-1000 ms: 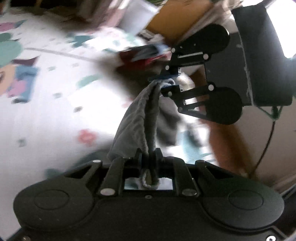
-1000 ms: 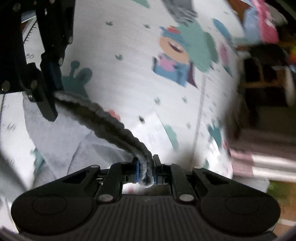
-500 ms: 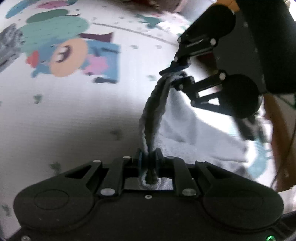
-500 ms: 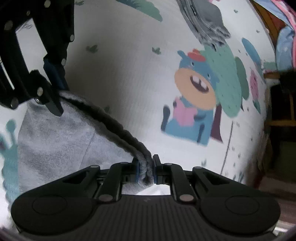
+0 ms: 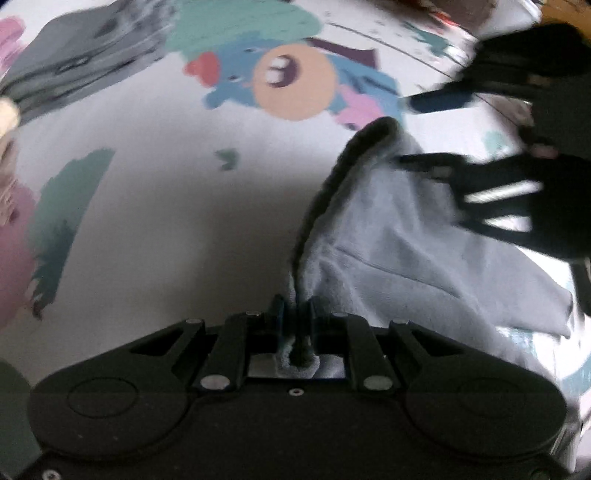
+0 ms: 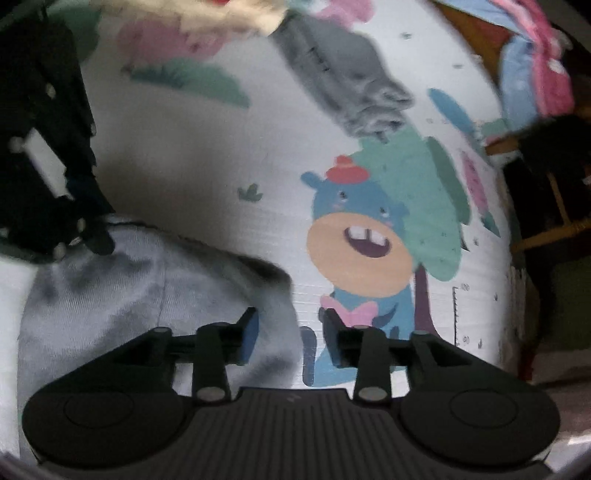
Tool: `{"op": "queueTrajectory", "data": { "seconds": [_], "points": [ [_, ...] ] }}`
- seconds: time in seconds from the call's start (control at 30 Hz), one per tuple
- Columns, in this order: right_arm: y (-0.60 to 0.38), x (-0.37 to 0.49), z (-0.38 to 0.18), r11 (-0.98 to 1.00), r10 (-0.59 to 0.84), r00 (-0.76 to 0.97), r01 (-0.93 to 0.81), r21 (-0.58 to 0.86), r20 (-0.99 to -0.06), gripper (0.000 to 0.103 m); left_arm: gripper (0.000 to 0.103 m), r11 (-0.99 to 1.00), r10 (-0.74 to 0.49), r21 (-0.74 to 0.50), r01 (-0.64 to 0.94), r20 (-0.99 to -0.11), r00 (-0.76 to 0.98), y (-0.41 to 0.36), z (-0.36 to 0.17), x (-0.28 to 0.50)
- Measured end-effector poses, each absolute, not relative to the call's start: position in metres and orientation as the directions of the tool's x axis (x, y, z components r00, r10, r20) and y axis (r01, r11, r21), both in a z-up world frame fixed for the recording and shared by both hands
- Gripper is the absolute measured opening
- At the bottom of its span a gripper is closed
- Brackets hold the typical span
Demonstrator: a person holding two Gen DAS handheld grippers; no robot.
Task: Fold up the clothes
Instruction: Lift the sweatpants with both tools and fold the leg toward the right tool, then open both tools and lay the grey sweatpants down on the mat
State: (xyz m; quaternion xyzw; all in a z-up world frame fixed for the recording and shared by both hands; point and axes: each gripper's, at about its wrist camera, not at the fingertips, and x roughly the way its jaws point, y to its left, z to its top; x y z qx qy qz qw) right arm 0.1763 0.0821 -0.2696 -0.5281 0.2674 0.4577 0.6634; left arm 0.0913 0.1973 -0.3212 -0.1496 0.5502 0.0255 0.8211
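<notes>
A light grey garment with a dark ribbed waistband lies on a white cartoon-print mat. My left gripper is shut on one end of the waistband. The right gripper shows blurred at the upper right of the left wrist view, jaws apart beside the other end of the band. In the right wrist view my right gripper is open just above the grey garment, nothing pinched. The left gripper touches the cloth at the far left there.
A folded darker grey garment lies farther out on the mat. A cream fluffy item sits at the top edge. Pink and blue clothes and dark wooden furniture stand at the right.
My right gripper has opened and let go of the waistband, which dropped onto the mat. Both grippers came lower toward the mat; the left keeps its hold.
</notes>
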Motion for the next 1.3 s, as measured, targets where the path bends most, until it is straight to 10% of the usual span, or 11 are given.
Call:
{"op": "queueTrajectory", "data": {
  "seconds": [0.2, 0.37, 0.8, 1.1, 1.3],
  "points": [
    [-0.007, 0.179, -0.232, 0.343, 0.342, 0.447, -0.878, -0.333, -0.826, 0.057, 0.011, 0.948, -0.048, -0.156, -0.277, -0.931, 0.361, 0.216, -0.322, 0.088],
    [-0.115, 0.163, -0.231, 0.647, 0.248, 0.418, -0.743, -0.172, -0.874, 0.057, 0.041, 0.903, 0.101, -0.044, -0.427, -0.945, 0.310, 0.221, -0.322, 0.076],
    [-0.314, -0.017, -0.314, 0.940, 0.216, 0.393, 0.163, 0.299, -0.894, 0.057, 0.051, 0.771, 0.207, -0.093, -0.631, -0.899, 0.385, 0.205, -0.307, 0.034],
    [-0.286, -0.020, -0.329, 0.973, 0.202, 0.392, 0.025, 0.229, -0.898, 0.057, 0.051, 0.836, 0.192, -0.080, -0.543, -0.884, 0.426, 0.207, -0.322, 0.037],
    [-0.275, -0.011, -0.337, 0.971, 0.229, 0.367, -0.027, 0.236, -0.901, 0.013, 0.032, 0.905, 0.181, -0.019, -0.424, -0.887, 0.425, 0.196, -0.332, 0.043]
  ]
}}
